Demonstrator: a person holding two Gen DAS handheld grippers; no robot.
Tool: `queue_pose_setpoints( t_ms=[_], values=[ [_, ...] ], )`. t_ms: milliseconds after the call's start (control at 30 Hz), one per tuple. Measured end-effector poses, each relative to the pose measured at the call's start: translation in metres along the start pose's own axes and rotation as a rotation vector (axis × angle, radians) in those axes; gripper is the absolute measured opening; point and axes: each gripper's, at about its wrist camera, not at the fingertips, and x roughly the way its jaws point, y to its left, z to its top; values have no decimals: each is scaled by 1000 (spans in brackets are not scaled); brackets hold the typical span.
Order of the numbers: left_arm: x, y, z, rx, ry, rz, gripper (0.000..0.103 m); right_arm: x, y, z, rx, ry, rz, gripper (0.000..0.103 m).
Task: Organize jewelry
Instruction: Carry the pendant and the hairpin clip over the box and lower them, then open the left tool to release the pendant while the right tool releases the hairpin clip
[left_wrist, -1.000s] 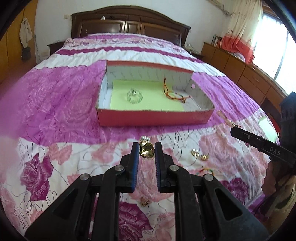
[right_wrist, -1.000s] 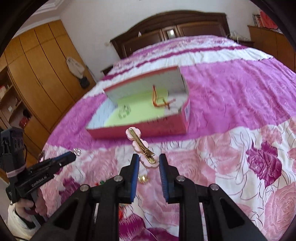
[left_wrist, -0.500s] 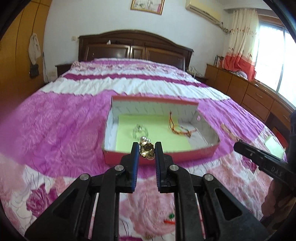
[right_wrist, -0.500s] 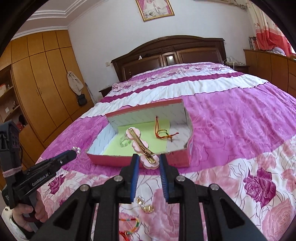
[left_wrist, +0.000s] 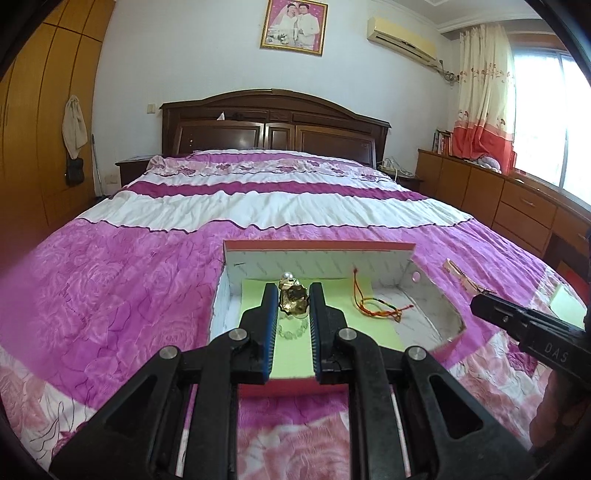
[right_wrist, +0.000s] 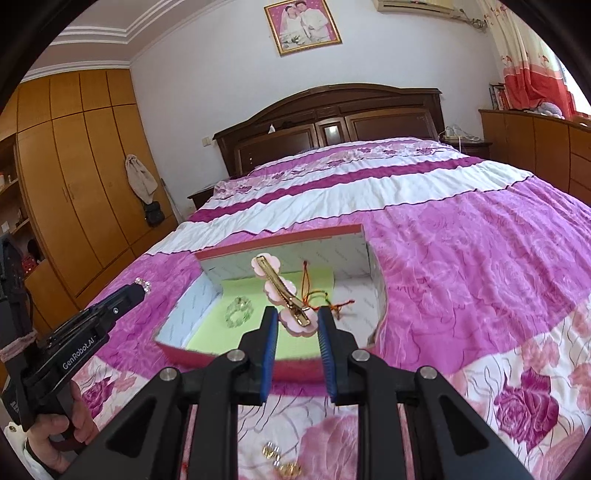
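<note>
A bedroom with a dark wooden headboard (left_wrist: 275, 122) and a bed (left_wrist: 122, 280) under a pink floral quilt fills both views; a shallow red box (left_wrist: 317, 248) lined with green paper sits at centre frame. The left gripper (left_wrist: 291, 304) pinches a gold brooch with pearls (left_wrist: 293, 298), held just above the green floor of the box, over a clear bead bracelet (right_wrist: 239, 312). The right gripper (right_wrist: 295, 319) clamps one end of a pink flower hair clip (right_wrist: 282, 291), whose free end juts up toward the back wall of the box. Both pieces seem held by an edge so that they can drop flat once let go. A red-and-yellow cord bracelet (left_wrist: 373, 304) lies in the right half of the box. Open lining remains between the two bracelets, though it is narrow; the low front wall sits right under both sets of fingers. A few gold pieces (right_wrist: 282, 459) wait on the quilt at lower centre of the right view.
</note>
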Motion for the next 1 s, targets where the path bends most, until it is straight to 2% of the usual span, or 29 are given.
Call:
queue_pose_setpoints(
  t_ms=[333,667,1000],
  values=[
    [31,6,2,-7,17,21,8,40,-10,10,9,37,-53,24],
    [66,17,-10,-55,140,25,8,78,-18,1,-1,165,-101,24],
    [84,22,-25,-78,260,50,8,92,-14,-4,-44,229,-144,24]
  ],
)
